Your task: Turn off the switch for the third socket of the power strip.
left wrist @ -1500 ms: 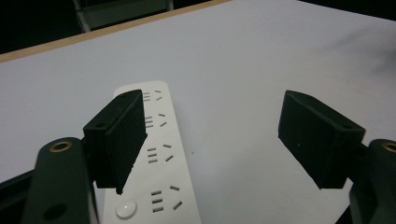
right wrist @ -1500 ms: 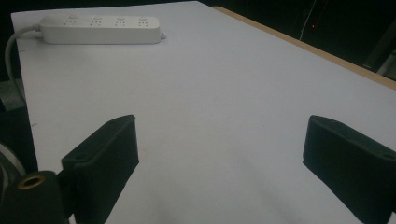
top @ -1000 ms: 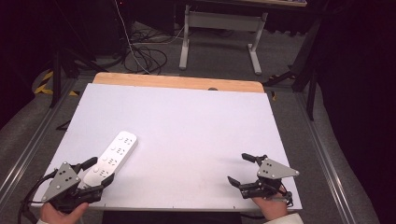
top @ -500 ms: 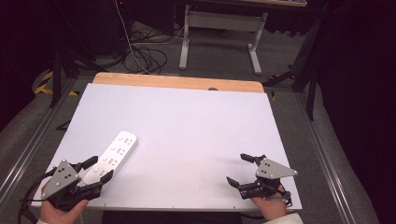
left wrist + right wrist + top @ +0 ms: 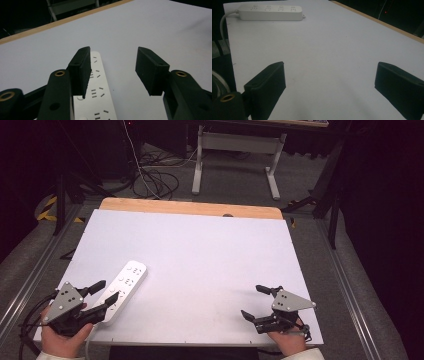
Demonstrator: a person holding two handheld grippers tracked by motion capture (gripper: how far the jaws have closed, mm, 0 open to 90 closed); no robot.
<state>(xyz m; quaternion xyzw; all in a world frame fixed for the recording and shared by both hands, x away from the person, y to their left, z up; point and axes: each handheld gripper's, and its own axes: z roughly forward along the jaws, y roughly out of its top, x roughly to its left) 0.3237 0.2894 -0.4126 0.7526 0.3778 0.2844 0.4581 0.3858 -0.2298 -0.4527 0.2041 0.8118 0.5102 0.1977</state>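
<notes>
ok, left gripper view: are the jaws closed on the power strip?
No. The left gripper has its jaws wide apart, with the power strip lying flat on the table below one of them, ungripped.

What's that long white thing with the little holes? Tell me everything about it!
It's a long white plastic power strip with rows of small socket slots on top. It lies flat near the white table's near left corner, a white cord leaving one end. The open left gripper hovers at its near end; whether it touches is unclear.
</notes>
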